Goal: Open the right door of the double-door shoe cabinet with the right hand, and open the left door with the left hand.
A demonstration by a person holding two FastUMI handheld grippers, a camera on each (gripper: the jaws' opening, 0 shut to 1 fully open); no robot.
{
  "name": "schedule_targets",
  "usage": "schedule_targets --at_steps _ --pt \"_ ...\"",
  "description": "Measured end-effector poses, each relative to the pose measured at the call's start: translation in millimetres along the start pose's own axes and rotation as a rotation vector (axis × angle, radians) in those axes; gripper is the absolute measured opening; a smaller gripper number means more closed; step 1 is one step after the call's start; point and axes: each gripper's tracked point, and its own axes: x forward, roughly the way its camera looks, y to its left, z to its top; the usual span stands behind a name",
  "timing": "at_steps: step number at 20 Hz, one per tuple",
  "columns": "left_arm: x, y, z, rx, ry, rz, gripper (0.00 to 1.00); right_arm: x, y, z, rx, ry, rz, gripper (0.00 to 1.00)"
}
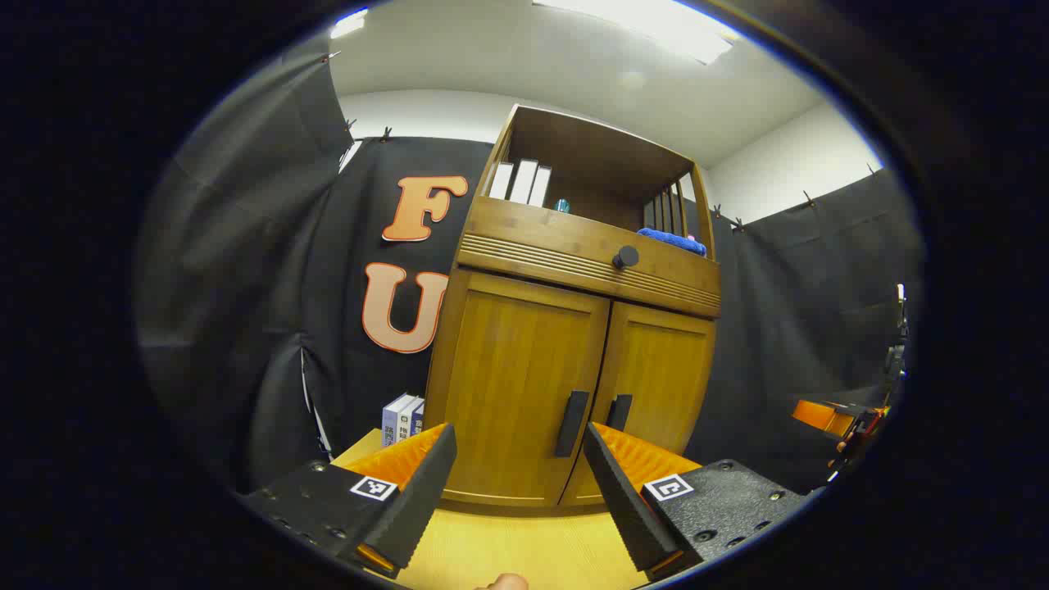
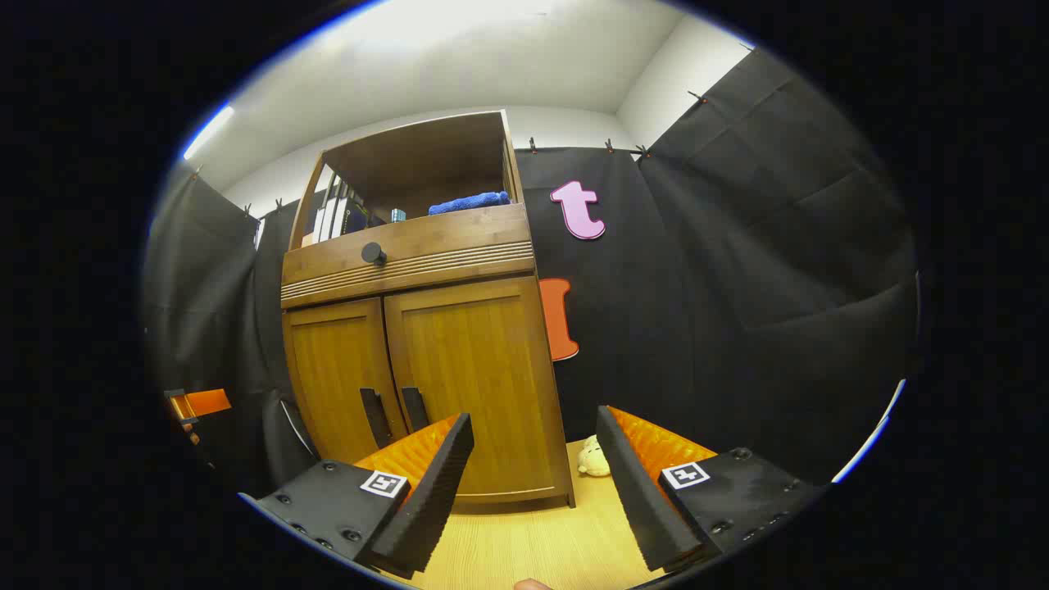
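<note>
The left gripper [image 1: 518, 459] is hanging in front of the cabinet [image 1: 574, 328] with its fingers spread wide and holding nothing; the left door [image 1: 512, 385] is showing between them, closed. Its black handle [image 1: 571, 424] is sitting just above the gap between the fingers, beside the right door's handle [image 1: 619, 411]. The right gripper [image 2: 533, 455] is also standing wide and empty, short of the cabinet's lower right corner. The right door [image 2: 475, 377] is sitting shut, its handle [image 2: 414, 410] just left of the gripper's left finger. Above both doors a drawer with a round knob [image 1: 625, 257] is running across the cabinet, and a blue cloth [image 2: 469, 202] is lying on the open shelf over it. A small plush toy [image 2: 593, 460] is lying on the floor beside the cabinet's right side.
</note>
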Motion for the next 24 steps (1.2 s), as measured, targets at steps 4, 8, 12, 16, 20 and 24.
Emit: schedule_targets --at_steps 4,8,12,16,20,24 --pt "-5 -5 5 0.014 -0.014 -0.008 0.95 0 -1 -7 0.005 0.017 0.004 0.97" --pt "-7 -5 7 0.019 -0.022 -0.003 0.93 0 -1 -10 0.018 0.033 0.008 0.98" --pt "-6 -4 9 0.024 -0.019 0.003 0.98 -2 -3 -7 0.013 0.024 -0.004 0.98" --pt "-8 -6 9 0.022 -0.023 -0.006 0.94 -3 -2 -6 0.005 0.02 -0.008 0.98" --pt "-6 -3 6 0.022 -0.015 -0.004 0.98 3 9 -11 0.017 0.019 0.027 0.98" --pt "-8 4 6 0.027 -0.016 0.014 0.95 14 23 -23 0.012 0.033 0.052 0.98"
